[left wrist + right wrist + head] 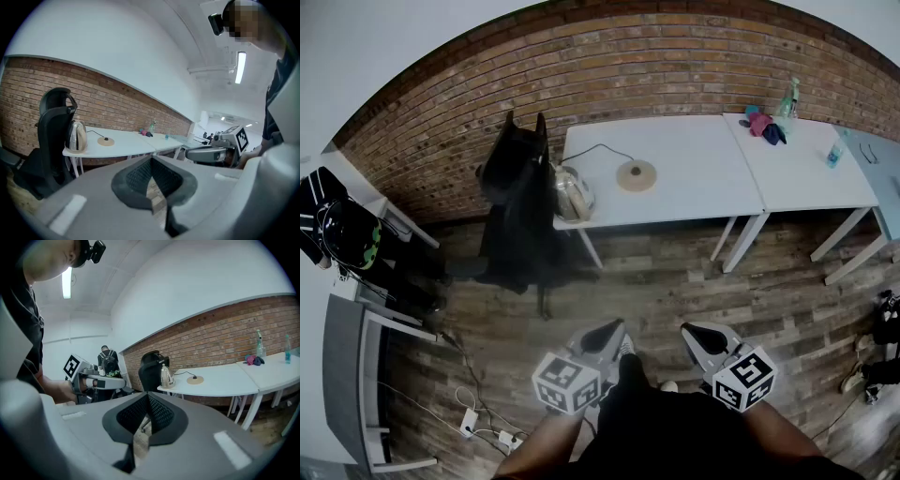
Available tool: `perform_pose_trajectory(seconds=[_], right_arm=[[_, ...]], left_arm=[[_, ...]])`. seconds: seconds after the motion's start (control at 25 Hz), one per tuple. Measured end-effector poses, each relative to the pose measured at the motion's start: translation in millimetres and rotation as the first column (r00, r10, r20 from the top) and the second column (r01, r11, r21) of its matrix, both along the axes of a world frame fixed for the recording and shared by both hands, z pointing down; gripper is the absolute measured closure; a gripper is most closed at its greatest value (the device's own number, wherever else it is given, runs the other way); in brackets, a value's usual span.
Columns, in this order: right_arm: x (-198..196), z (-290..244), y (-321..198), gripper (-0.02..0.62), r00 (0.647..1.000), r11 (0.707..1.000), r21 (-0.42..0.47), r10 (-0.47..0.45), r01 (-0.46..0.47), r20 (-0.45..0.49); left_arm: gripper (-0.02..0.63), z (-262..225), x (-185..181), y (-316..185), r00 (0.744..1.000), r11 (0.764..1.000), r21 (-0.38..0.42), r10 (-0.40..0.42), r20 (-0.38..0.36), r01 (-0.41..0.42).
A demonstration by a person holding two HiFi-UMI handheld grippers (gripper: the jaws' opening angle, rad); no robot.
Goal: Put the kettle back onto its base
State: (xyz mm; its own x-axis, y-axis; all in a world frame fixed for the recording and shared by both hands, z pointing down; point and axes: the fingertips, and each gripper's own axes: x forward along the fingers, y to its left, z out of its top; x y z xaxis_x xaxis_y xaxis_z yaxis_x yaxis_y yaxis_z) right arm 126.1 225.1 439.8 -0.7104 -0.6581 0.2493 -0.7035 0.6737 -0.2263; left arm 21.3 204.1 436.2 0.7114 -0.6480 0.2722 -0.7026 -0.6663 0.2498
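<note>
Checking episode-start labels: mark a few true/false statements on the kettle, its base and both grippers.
The shiny steel kettle sits on the round tan base. False: it stands on the white table beside the base, apart from it.
The kettle is at the table corner nearest the black office chair. True.
The left gripper grips the kettle. False: its jaws are together, empty, away from the table.
The right gripper's jaws are together, holding nothing. True.

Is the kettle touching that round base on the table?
Apart. The head view shows bare white table between the kettle and the base.
</note>
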Motion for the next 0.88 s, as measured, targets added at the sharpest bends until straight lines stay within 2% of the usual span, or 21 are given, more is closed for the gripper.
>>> perform_pose_trajectory(seconds=[0.4,0.64,0.88], right_arm=[[2.5,0.3,0.3,0.572,1.000,1.000,-0.001,0.000,0.000,-0.003],[2.5,-5.7,0.6,0.569,0.999,1.000,0.005,-0.004,0.003,0.053],[0.5,2.5,2.9,0.569,1.000,1.000,-0.011,-0.012,0.012,0.027]], left_arm=[[0.604,-1.2,8.6,3.1,1.000,1.000,0.003,0.015,0.006,-0.015],[0.604,0.0,8.2,3.5,1.000,1.000,-0.001,0.008,0.002,-0.008],[0.604,3.9,9.7,5.2,1.000,1.000,-0.011,0.003,0.002,-0.003]])
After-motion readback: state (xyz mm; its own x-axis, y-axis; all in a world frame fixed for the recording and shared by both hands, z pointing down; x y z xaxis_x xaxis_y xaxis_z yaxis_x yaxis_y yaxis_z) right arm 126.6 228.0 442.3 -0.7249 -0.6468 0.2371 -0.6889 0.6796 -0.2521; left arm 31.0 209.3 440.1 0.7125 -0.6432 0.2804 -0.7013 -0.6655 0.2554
